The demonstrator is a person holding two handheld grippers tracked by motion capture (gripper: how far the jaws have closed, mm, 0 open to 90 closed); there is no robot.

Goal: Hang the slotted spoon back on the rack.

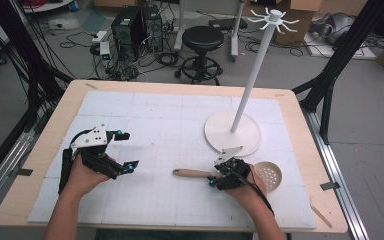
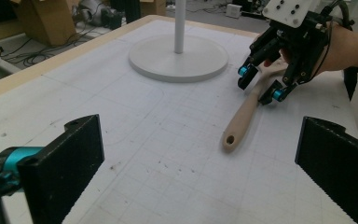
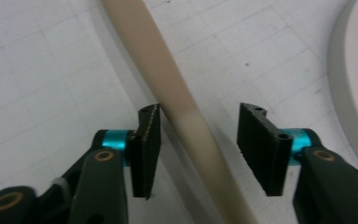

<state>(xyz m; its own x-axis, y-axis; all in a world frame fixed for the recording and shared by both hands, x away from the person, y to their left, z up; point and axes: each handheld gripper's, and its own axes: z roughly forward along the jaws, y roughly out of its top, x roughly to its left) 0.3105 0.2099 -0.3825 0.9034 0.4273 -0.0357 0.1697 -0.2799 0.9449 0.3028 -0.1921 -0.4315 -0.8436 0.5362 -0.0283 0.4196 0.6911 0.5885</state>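
Item: light, stiff, smooth-handled wooden skimmer spoon with perforated white bowl; I am straddling its mid-handle with the right tool, pads not yet pressing, while the left tool is hanging open.

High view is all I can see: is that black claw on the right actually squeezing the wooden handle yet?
Observer: Not fully. In the right gripper view the handle lies between the fingers of the right gripper, close against one, with a clear gap to the other.
Operator: Does the handle's far end have anything to hang it by?
Observer: Yes, the left gripper view shows a hole through its rounded end.
Operator: Is the other claw carrying something?
Observer: No, the left gripper is spread wide above the mat, with nothing in between.
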